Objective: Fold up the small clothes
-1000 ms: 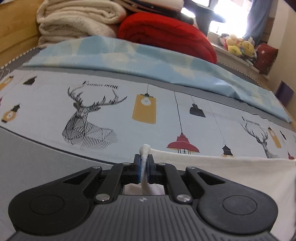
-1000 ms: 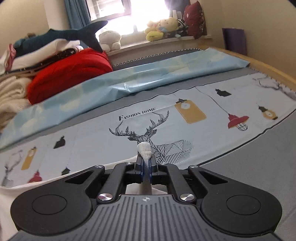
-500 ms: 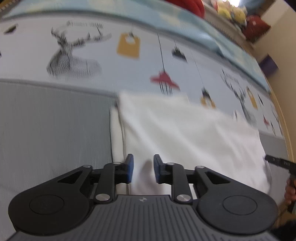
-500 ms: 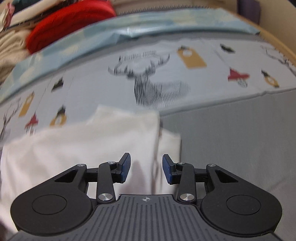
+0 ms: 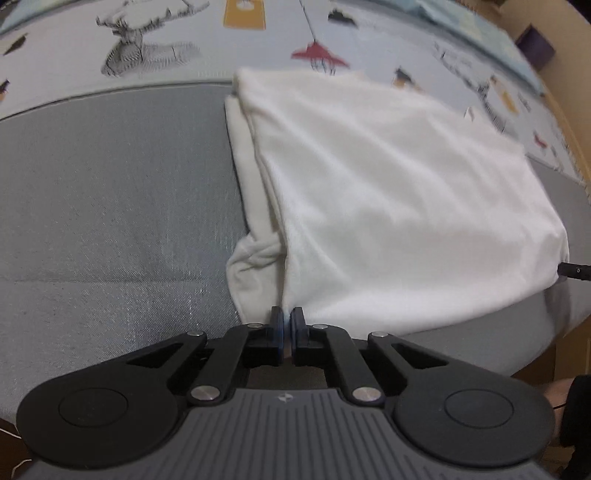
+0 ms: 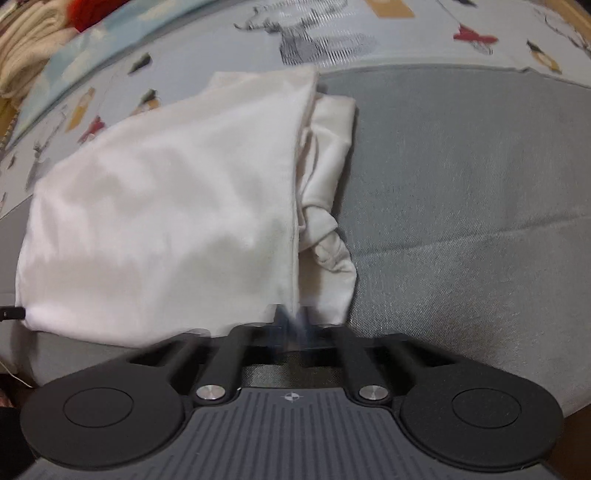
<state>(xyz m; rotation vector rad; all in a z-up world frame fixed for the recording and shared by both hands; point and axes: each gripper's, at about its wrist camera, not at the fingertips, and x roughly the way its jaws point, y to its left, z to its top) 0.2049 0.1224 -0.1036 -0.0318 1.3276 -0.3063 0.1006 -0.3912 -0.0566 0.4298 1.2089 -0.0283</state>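
Now the white garment (image 5: 388,192) lay folded on the grey bed (image 5: 110,206) (beside a printed sheet (image 5: 184,33)). Both the left gripper (image 5: 287,323) and the right gripper (image 6: 291,321) were closed, each pinching a near corner of it.

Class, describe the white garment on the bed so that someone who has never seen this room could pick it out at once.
Start from the bed, covered by a grey sheet with a deer-and-lantern print cloth lying beyond it. The white garment lies folded flat across the line where the two meet. It is the only plain white piece there, with a bunched sleeve sticking out along one side.
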